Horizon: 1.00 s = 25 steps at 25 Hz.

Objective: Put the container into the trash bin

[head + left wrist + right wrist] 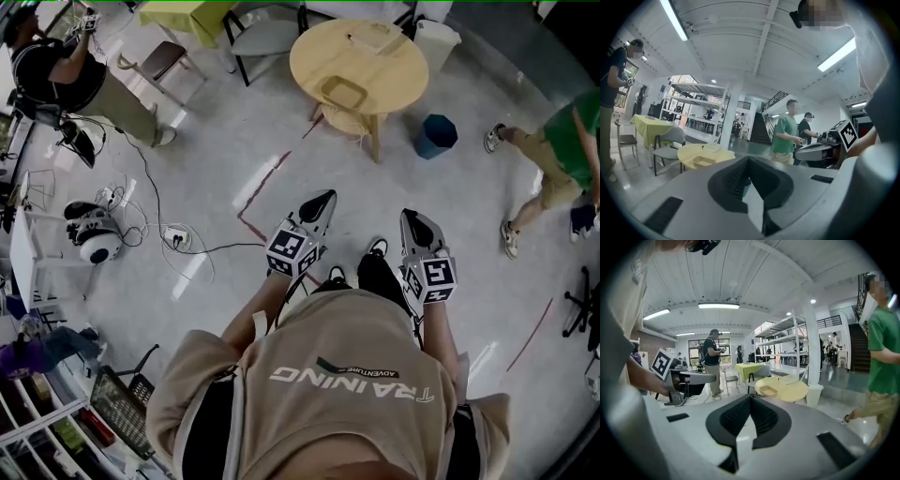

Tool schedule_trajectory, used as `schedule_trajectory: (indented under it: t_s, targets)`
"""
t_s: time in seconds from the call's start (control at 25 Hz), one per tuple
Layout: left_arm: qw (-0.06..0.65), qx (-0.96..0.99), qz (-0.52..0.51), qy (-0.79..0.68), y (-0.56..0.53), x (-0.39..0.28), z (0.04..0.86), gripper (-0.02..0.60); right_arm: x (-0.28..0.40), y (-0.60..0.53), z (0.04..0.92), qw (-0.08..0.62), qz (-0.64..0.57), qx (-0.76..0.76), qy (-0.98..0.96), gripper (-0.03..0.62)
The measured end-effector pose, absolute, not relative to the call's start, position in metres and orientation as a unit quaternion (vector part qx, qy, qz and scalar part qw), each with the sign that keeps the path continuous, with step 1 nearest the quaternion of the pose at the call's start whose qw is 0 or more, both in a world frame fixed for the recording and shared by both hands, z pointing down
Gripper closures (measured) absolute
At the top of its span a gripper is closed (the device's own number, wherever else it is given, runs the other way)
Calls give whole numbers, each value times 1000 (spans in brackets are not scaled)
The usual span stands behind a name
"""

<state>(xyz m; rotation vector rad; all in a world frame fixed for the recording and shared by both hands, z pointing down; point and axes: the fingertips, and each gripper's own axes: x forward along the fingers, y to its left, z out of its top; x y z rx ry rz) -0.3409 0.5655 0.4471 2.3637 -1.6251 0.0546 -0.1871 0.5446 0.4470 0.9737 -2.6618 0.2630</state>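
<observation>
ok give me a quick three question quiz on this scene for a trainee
1. True or false: the container sits on the round table.
2. The blue bin stands: A) on the table, B) on the floor beside the table, C) between the grippers.
3. Fill in: the jaws of the left gripper and the right gripper are both ____, with nothing between them.

Key: 1 true; 2 B; 3 shut.
</observation>
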Motion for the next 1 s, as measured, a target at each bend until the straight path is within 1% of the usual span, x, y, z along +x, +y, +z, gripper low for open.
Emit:
schedule_trajectory:
  t_s: [0.4, 0.48, 0.8, 1.0]
  targets:
    - [147, 817, 33, -557, 509, -332, 460, 580, -194, 484, 467, 141, 111, 313, -933, 591]
    - [153, 817, 37, -555, 491, -331, 461, 580, -194, 462, 464, 139, 110, 310, -934, 591]
    - [140, 803, 45, -578, 408, -321, 451, 580, -179, 367, 455, 126, 102, 297, -941, 591]
    - [154, 791, 53, -590, 364, -319, 461, 580, -173, 315, 459, 122, 107, 289, -943, 590]
